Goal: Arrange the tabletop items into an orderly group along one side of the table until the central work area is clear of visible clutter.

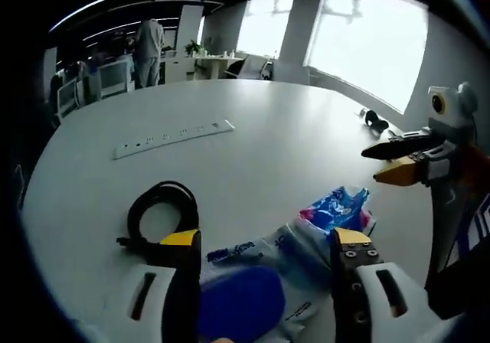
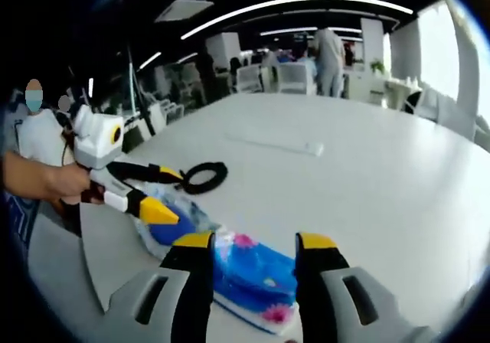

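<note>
On the white table [image 1: 276, 129] a clear plastic bag with a blue item [image 1: 241, 289] lies between the jaws of my left gripper [image 1: 266, 238], which stand wide open above it. Beside the bag is a blue packet with pink flowers [image 1: 337, 209]. The same blue packet [image 2: 253, 274] sits between the open jaws of my right gripper [image 2: 256, 241]; whether they touch it I cannot tell. A black coiled cable [image 1: 161, 205] lies left of the bag. My right gripper [image 1: 371, 165] enters from the right, jaws apart. A hand holds my left gripper [image 2: 172, 196] over the bag [image 2: 172, 224].
A white power strip [image 1: 172, 138] lies flat farther across the table, also seen as the power strip [image 2: 276, 142]. A small black object [image 1: 375, 119] rests near the far right edge. The cable [image 2: 203, 176] lies behind the bag. People and desks stand beyond the table.
</note>
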The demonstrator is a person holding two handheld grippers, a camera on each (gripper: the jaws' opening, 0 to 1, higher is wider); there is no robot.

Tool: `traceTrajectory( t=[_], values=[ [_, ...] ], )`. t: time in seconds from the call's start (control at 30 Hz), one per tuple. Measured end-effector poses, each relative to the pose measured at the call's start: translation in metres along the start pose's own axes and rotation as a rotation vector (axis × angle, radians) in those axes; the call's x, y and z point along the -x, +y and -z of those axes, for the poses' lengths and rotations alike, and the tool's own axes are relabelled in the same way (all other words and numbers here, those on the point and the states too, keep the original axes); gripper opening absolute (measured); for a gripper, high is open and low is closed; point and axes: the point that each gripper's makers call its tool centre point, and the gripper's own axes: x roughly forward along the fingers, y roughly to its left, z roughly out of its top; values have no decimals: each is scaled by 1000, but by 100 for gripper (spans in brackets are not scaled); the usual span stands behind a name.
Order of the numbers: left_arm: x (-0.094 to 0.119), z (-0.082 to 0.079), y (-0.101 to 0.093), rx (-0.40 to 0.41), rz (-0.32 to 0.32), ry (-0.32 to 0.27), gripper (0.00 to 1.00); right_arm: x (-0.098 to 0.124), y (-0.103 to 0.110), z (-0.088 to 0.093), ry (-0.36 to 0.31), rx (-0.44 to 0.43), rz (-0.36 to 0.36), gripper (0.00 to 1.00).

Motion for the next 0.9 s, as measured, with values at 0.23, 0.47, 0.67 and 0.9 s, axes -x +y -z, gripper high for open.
traceTrajectory(
  t=[0.23,0.47,0.67,0.9],
  values=[
    [5,-1,10,-8,-26,2,72,-6,5,-4,-1,10,-10,45],
    [13,-1,23,-11,-51,4,71,-14,16,-9,-6,15,-29,46],
    [18,-3,37,-10,-78,0,72,-20,25,-13,-6,21,-49,47],
    [23,-3,45,-11,-99,-3,72,-24,30,-14,-5,26,-59,49]
  ],
)
